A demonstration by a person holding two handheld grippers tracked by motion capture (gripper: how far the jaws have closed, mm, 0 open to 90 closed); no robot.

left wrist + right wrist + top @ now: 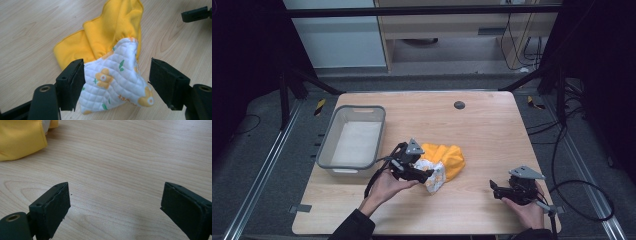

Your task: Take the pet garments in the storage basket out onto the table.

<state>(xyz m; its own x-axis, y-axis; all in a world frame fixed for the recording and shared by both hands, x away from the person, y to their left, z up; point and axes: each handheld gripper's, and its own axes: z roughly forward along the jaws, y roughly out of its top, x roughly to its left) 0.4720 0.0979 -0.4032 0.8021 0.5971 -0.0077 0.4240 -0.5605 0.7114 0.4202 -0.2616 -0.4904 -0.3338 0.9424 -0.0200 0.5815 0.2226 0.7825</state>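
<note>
Jaws of the left gripper (116, 82) stand wide, straddling the quilted white end of the yellow cloth (112, 32), whose length runs away ahead across the bench (492, 125); right gripper (115, 207) gapes over bare wood, well apart.

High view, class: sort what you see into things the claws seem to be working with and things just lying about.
Seemingly in use:
left claw
quilted floral cloth
yellow cloth
possibly the grey bin

Lying about:
right claw, open over bare table
black disc
</note>
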